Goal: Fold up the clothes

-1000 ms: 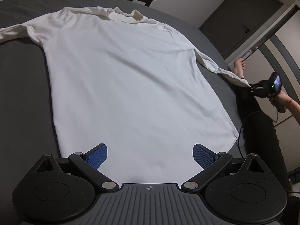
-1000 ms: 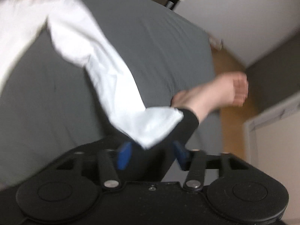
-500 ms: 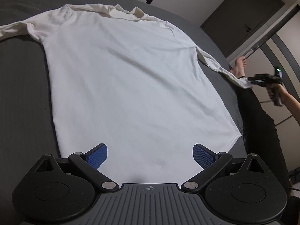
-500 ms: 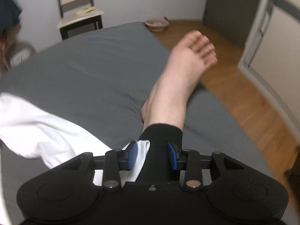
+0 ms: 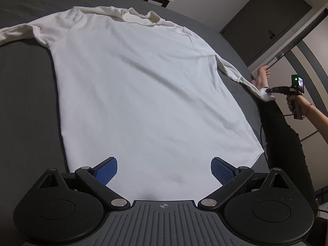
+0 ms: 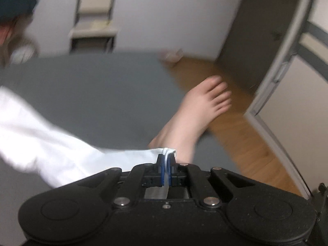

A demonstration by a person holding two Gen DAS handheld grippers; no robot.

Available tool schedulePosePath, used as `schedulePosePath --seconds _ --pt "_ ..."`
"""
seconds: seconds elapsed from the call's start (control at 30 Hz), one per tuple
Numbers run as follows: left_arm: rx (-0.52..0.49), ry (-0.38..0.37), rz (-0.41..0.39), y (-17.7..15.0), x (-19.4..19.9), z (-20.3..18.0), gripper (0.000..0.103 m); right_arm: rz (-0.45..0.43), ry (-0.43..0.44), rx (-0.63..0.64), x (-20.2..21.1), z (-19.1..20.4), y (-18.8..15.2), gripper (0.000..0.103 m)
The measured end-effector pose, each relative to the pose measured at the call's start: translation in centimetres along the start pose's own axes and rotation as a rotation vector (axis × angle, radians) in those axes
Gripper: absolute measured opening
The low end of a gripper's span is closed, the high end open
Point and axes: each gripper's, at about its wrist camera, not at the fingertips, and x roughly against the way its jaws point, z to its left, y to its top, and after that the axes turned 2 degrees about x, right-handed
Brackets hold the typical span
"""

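Left wrist view shows a white long-sleeved shirt point(image 5: 143, 94) spread flat, hem nearest the camera, on a dark grey bed point(image 5: 26, 106). The left gripper point(image 5: 164, 169) hangs over the hem with its blue-padded fingers point(image 5: 106, 170) spread wide, gripping nothing. At the bed's right edge the right gripper point(image 5: 268, 90), held in a hand point(image 5: 292, 103), has the cuff point(image 5: 264, 94) of the shirt's sleeve. Right wrist view, blurred, shows that gripper's fingers point(image 6: 160, 164) pressed together on the cuff's white edge, the sleeve point(image 6: 51, 143) trailing left across the bed, a bare foot point(image 6: 196, 119) just beyond.
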Motion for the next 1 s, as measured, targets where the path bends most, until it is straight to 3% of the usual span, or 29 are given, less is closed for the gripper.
schedulePosePath --seconds 0.03,0.13,0.2,0.3,0.4,0.5,0.57,0.67,0.73,0.77,0.83,0.93,1.0 --pt "-0.001 0.000 -0.002 0.0 0.1 0.0 0.099 -0.011 -0.017 -0.014 0.1 -0.4 -0.2 0.004" --pt "-0.001 -0.001 -0.009 0.0 0.3 0.0 0.099 0.100 -0.004 -0.053 -1.8 -1.2 -1.2 0.005" --pt "0.009 0.001 -0.007 -0.1 0.2 0.2 0.099 0.124 -0.005 -0.070 -2.4 -1.2 -1.3 0.010" --pt "0.019 0.000 -0.003 -0.2 0.1 0.3 0.099 0.041 0.020 -0.044 -1.1 0.3 -0.6 0.034" --pt "0.012 -0.003 0.003 -0.3 0.0 0.1 0.099 -0.045 0.123 0.026 0.9 3.4 0.4 0.036" --pt "0.004 -0.003 0.008 -0.3 -0.1 0.1 0.099 0.048 0.429 0.076 1.6 8.6 0.6 0.036" --pt "0.007 -0.003 0.009 -0.3 -0.2 0.1 0.099 0.069 0.532 0.128 1.9 12.7 0.2 0.036" --pt "0.008 -0.001 0.004 -0.3 -0.3 0.1 0.099 0.018 0.631 0.219 2.2 18.9 -0.2 0.036" --pt "0.009 0.000 0.001 -0.3 -0.3 0.0 0.099 0.014 0.652 0.223 1.9 22.8 0.0 0.040" --pt "0.010 0.001 0.000 -0.3 -0.3 0.0 0.099 0.072 0.638 0.231 1.1 25.1 0.4 0.039" --pt "0.010 0.002 -0.003 -0.3 -0.4 0.0 0.099 0.070 0.681 0.207 1.3 28.5 1.9 0.033" --pt "0.016 0.006 -0.050 -0.2 0.1 0.1 0.099 -0.054 0.769 0.282 2.9 34.0 4.8 0.040" --pt "0.022 0.005 -0.085 0.0 0.4 0.2 0.099 -0.062 0.800 0.321 2.9 38.5 6.8 0.041"
